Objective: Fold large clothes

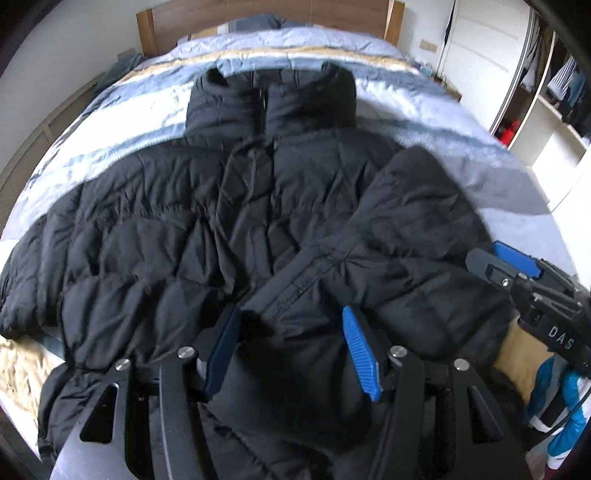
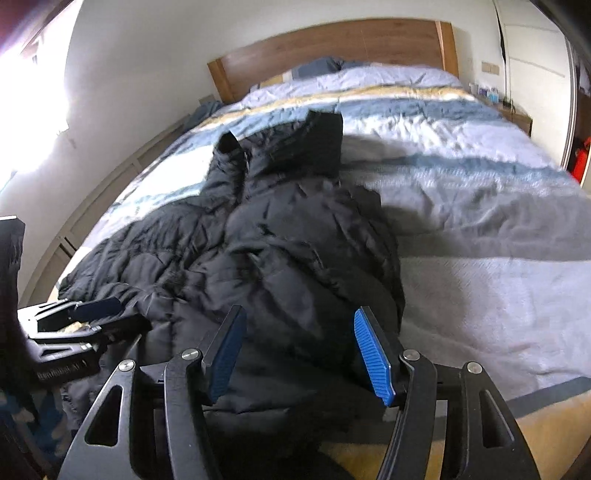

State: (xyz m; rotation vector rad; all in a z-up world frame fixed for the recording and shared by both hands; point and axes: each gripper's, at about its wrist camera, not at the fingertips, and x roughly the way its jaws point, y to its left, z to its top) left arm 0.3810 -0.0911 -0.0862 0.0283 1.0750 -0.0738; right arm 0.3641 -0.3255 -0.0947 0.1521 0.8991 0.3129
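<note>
Black puffer jacket lies front-up on the striped duvet, collar at 12 o'clock toward the wooden headboard. One sleeve is folded across the body. Left gripper jaws wide apart, jacket hem between the pads, grip unclear. Right gripper is also spread over jacket fabric, not clamping; seen at 3 o'clock from left wrist.

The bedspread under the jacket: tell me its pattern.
Bedspread: broad stripes of blue, white, grey and tan, clearest in the right wrist view.
</note>
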